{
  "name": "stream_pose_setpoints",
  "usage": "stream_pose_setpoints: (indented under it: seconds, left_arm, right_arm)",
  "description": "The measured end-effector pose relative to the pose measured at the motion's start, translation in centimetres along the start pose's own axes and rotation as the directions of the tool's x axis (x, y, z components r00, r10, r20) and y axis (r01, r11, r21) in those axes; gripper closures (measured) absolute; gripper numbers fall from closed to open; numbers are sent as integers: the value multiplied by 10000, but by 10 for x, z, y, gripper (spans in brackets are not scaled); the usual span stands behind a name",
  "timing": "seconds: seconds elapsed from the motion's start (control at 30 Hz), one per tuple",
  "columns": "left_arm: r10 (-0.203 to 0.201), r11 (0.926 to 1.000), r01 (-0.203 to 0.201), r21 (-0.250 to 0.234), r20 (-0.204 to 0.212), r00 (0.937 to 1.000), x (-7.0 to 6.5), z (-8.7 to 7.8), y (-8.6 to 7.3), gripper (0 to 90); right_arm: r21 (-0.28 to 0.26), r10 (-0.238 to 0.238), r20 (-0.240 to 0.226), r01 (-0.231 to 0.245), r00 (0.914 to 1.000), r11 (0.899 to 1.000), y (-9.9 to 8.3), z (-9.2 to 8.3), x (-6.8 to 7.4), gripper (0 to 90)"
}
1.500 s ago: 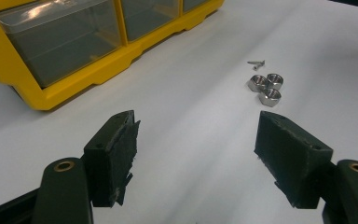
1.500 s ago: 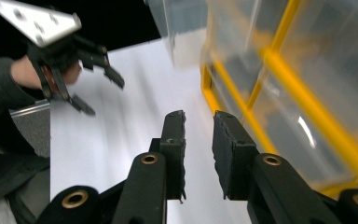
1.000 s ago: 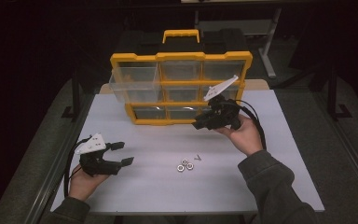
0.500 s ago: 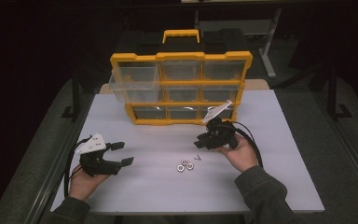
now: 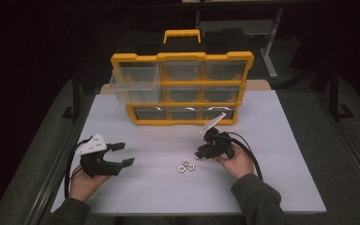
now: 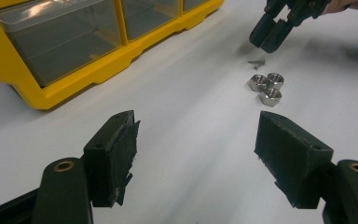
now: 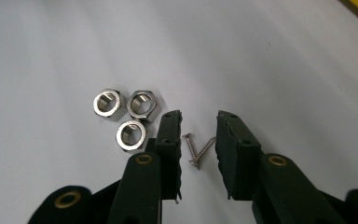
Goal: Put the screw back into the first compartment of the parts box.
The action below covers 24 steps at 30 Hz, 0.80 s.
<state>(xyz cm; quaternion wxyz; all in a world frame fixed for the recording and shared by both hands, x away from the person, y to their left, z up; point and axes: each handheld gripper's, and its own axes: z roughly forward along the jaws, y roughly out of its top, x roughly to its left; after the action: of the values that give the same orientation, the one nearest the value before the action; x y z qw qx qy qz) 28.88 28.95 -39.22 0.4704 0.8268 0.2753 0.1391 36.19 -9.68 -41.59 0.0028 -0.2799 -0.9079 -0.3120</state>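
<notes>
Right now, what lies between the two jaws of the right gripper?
Two small screws, crossed in a V on the white table, as the right gripper view shows; the right gripper straddles them.

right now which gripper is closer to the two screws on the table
Right. The right gripper hangs just above the screws, which lie between its open jaws, not pinched. The left gripper sits well off to the side, beyond the three nuts.
</notes>
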Motion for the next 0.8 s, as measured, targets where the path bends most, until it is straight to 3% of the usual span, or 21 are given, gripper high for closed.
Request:
stream_pose_setpoints:
  seconds: [0.43,0.6,0.8]
  left_arm:
    - [-37,10000,37,-1,14,10000,0,0,0,289]
    - [-50,10000,50,7,4,10000,0,1,0,289]
    - [-37,10000,37,26,-7,10000,-1,1,0,289]
  right_arm:
    - [421,246,37,-248,9997,9988,-2,12,-2,754]
    - [714,127,325,-150,9994,9973,-6,14,-1,780]
    - [685,87,486,-120,9988,9976,-9,14,-1,817]
